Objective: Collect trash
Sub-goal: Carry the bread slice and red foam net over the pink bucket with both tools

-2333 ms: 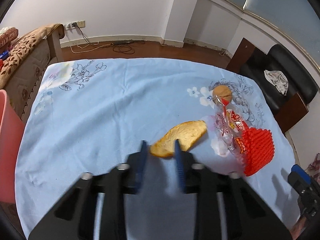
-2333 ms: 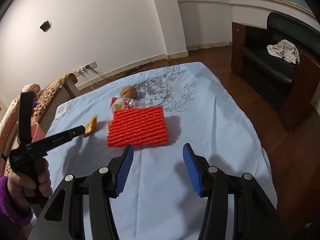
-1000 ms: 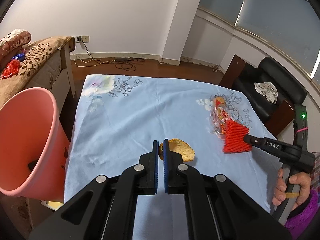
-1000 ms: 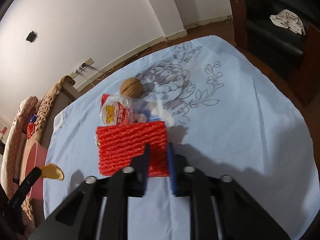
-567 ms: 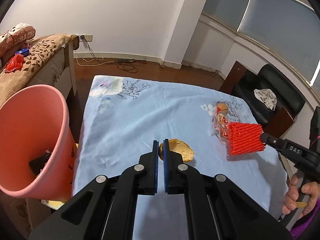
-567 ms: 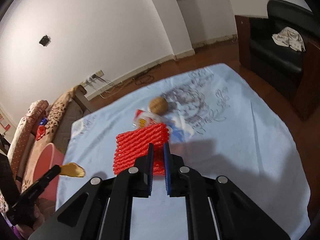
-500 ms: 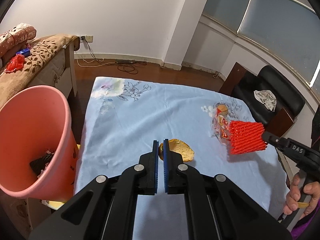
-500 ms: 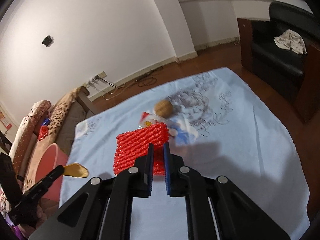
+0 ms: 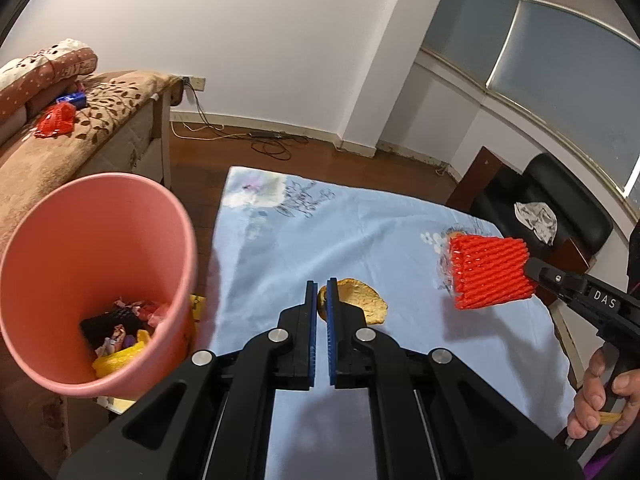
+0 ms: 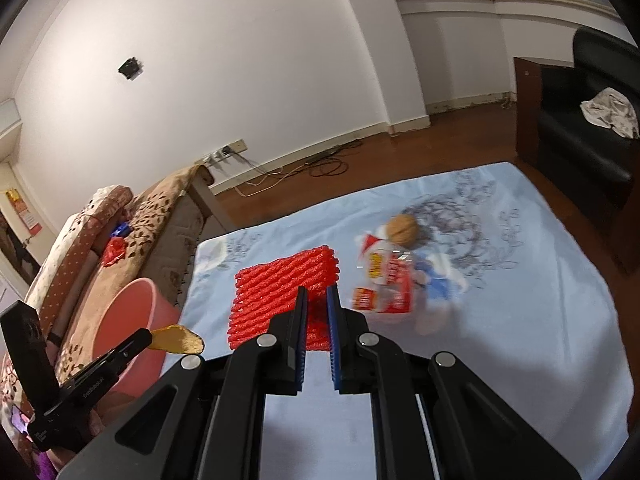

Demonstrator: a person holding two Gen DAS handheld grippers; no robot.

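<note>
My left gripper [image 9: 322,298] is shut on a yellow-brown bread slice [image 9: 358,300] and holds it in the air above the blue tablecloth [image 9: 340,240]; the slice also shows in the right wrist view [image 10: 176,339]. My right gripper [image 10: 317,308] is shut on a red foam fruit net [image 10: 280,292] and holds it lifted; the net also shows in the left wrist view [image 9: 490,272]. A pink trash bin [image 9: 80,248] with several wrappers inside stands left of the table. A clear snack wrapper with red print [image 10: 386,286] and a walnut [image 10: 402,230] lie on the cloth.
A brown patterned sofa [image 9: 80,128] with small red and blue items stands behind the bin. A black armchair [image 10: 584,152] holding a crumpled cloth [image 10: 610,114] is at the right. Cables [image 9: 264,144] run along the wooden floor by the wall.
Both grippers closed on their items and lifted them off the cloth. Both have since moved left toward the pink bin, which now sits larger and closer in the left wrist view.
</note>
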